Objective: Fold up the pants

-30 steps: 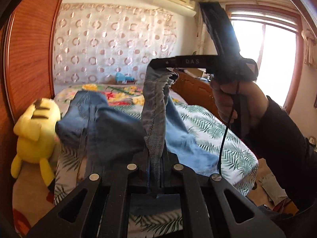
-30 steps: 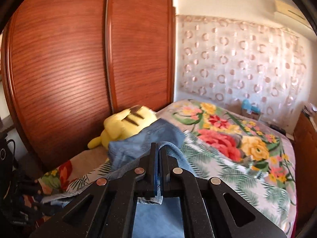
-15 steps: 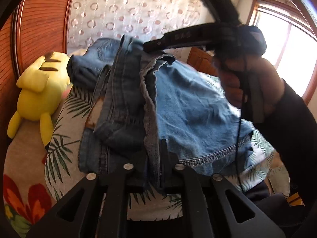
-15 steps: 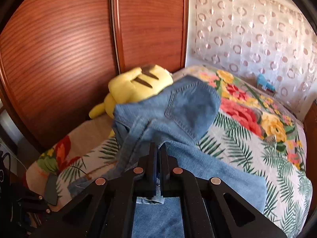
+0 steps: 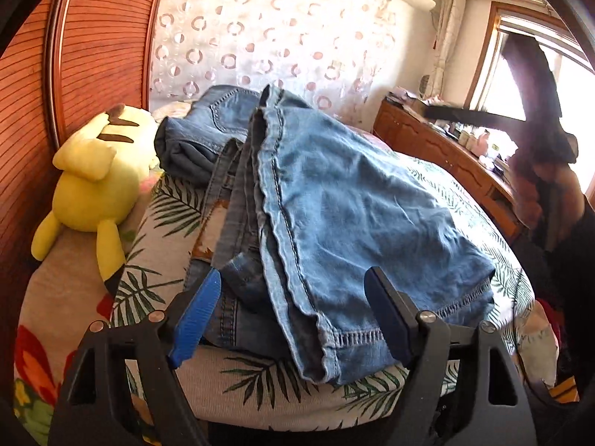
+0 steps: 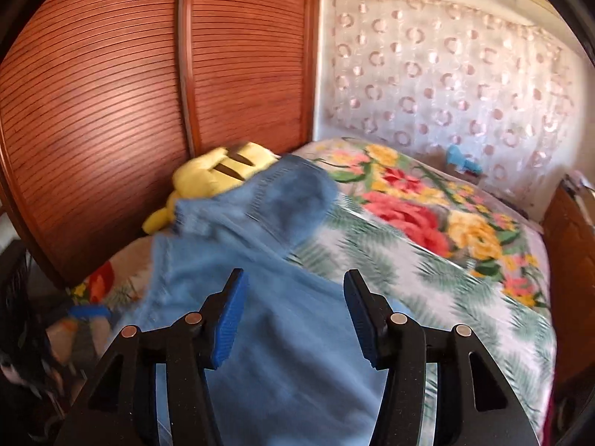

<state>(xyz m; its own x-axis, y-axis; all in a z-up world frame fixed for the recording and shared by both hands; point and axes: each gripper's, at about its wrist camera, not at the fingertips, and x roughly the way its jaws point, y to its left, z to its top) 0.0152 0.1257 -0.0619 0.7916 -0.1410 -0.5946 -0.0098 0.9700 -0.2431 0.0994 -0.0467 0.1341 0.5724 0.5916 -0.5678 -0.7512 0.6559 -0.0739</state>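
Observation:
Blue jeans (image 5: 353, 204) lie folded over on the bed (image 5: 241, 383), hems toward the near edge. My left gripper (image 5: 292, 308) hovers just over the hem end. Its jaws are opening, and the cloth lies under and between the blue pads (image 5: 195, 319) without being pressed. In the right wrist view, which is blurred, the jeans (image 6: 260, 297) spread beneath my right gripper (image 6: 295, 312). Its jaws are opening too and hold nothing. The left wrist view shows the right gripper (image 5: 535, 126) raised at the far right in a person's hand.
A yellow plush toy (image 5: 96, 178) leans by the wooden wardrobe doors (image 5: 93, 55) left of the jeans. A wooden dresser (image 5: 446, 156) runs along the bed's right side under a bright window (image 5: 520, 85). A small blue object (image 6: 461, 160) lies at the bed's far end.
Both grippers were shut on the jeans' edge and have let go, their jaws spreading. The lifted cloth has dropped folded onto the bed. The right gripper has drawn away to the right.

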